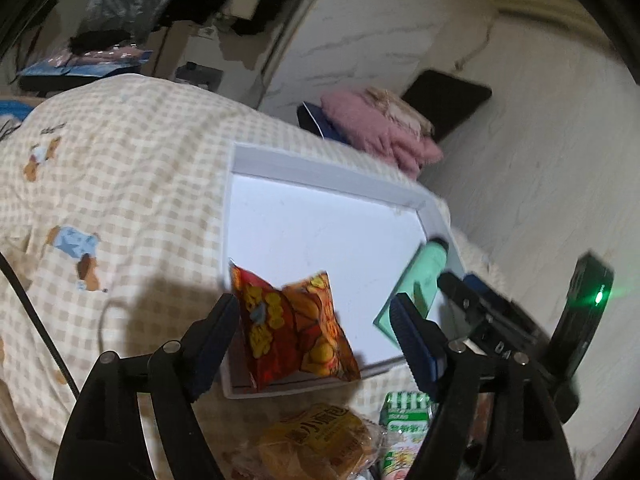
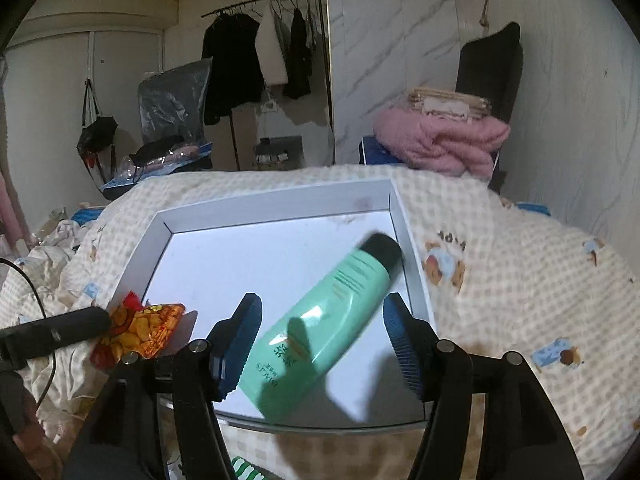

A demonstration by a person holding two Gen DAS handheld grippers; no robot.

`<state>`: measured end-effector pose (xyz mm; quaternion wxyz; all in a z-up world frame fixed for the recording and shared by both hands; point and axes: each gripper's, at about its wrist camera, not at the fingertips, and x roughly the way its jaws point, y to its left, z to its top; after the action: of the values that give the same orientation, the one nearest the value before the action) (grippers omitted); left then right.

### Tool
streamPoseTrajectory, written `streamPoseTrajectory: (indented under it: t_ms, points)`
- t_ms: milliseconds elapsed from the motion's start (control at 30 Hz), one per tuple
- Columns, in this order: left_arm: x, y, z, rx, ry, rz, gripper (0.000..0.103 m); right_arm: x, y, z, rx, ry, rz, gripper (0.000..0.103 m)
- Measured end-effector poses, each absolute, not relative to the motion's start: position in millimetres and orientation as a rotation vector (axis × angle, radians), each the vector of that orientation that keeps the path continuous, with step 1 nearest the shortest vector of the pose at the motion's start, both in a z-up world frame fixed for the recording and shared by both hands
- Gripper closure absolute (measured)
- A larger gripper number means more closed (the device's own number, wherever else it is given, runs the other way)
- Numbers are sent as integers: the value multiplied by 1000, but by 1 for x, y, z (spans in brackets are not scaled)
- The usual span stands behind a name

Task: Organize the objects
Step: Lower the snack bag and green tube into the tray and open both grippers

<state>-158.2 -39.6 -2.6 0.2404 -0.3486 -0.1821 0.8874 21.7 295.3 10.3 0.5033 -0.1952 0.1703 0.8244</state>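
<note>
There is one white tray (image 1: 328, 172) on the checked blanket (image 1: 120, 168), one red snack bag (image 1: 292, 328), one green tube (image 2: 324, 320), one bun pack (image 1: 320, 440) and one green-striped carton (image 1: 404, 412). The left gripper (image 1: 320, 340) is wide open, and the snack bag sits between its fingers at the tray's near edge, not squeezed. The right gripper (image 2: 320, 344) is open too, with the green tube loose between its fingers inside the tray.

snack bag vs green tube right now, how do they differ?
The snack bag is a crinkled red-orange packet; the green tube is smooth mint with a black cap. The bag sits at the white tray's near-left rim, the tube along its right side. Both lie between open jaws, ungripped.
</note>
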Motion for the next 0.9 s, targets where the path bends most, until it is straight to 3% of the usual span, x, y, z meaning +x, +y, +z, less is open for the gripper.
streamPoseTrajectory:
  t_ms: [133,167,233,633,767,800,833,867,900]
  points:
    - [-152,-61,13,-892,-611,2446,21,25,293,20,-432,431,2016,37]
    - [-151,-67,17,-879,-637,2448,21,26,292,23,-418,445,2024,28]
    - [-146,-75,25,-856,-670,2450,20,30,289,31,-377,455,2048,21]
    - [-111,-75,80,-703,-551,2480,15,38,258,99,-292,496,2195,21]
    - [-98,-70,95,-649,-502,2471,0,46,251,117,-244,569,2263,21]
    - [-94,-68,98,-635,-492,2475,0,47,250,120,-241,588,2276,19]
    - [-91,-67,101,-623,-478,2480,0,48,250,123,-241,602,2283,7]
    - [-88,-66,104,-611,-464,2487,0,51,248,127,-227,607,2295,2]
    - [-85,-65,108,-606,-450,2493,0,53,246,130,-216,605,2302,2]
